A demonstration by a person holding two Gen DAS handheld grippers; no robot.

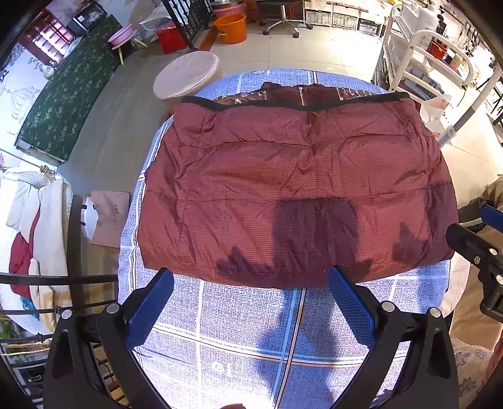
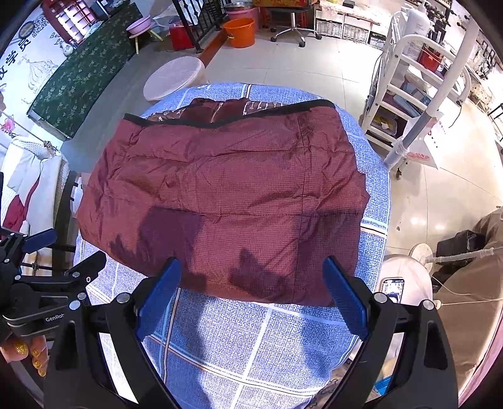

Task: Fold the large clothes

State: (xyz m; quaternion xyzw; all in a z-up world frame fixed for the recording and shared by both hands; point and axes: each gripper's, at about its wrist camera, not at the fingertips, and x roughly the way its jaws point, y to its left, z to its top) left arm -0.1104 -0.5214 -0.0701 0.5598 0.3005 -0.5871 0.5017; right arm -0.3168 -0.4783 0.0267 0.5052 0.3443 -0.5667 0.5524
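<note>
A dark red quilted jacket [image 1: 283, 176] lies folded into a wide rectangle on the round table with a blue patterned cloth [image 1: 251, 330]; its black-trimmed edge and zipper show at the far side. My left gripper [image 1: 250, 283] is open and empty, just short of the jacket's near edge. In the right wrist view the jacket [image 2: 226, 195] lies the same way on the table [image 2: 251, 339]. My right gripper [image 2: 251, 273] is open and empty, its fingertips over the jacket's near edge. Each gripper shows at the other view's side, the right one [image 1: 484, 248] and the left one [image 2: 47, 277].
A round stool [image 1: 187, 74] stands beyond the table. A green bench [image 1: 69, 91] is at the far left, an orange bucket [image 1: 231, 28] at the back, a white rack [image 1: 421, 63] at the right. A phone [image 2: 391, 289] lies on a stool near the table's right side.
</note>
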